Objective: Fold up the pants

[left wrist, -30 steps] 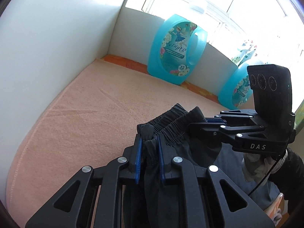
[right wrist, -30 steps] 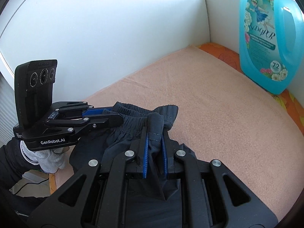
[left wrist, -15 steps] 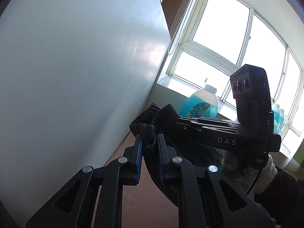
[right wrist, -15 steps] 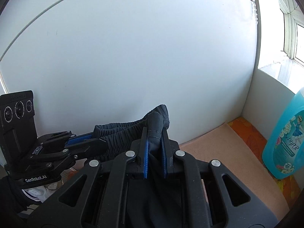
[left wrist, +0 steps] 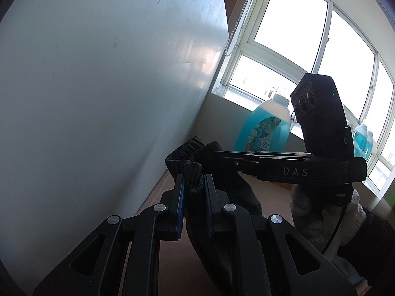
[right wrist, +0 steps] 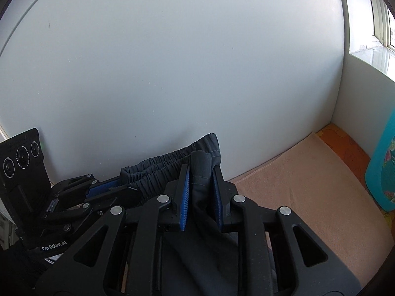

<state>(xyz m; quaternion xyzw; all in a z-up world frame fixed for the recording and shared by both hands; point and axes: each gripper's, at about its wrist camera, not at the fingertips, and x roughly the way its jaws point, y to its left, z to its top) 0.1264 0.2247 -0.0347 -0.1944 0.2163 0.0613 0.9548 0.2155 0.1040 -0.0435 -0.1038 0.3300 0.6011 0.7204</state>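
Dark elastic-waisted pants, waistband pinched by left gripper, right gripper just loosening around it, raised for straightening.

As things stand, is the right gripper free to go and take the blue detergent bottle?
Probably not: the right gripper has the pants waistband between its jaws, though the towel up to the detergent bottle looks clear.

A home, likely a laundry corner by a window: a peach towel covers the desk, whose far edge meets a plain white wall. Blue detergent bottles stand along the sill side, over an orange flowered cloth.
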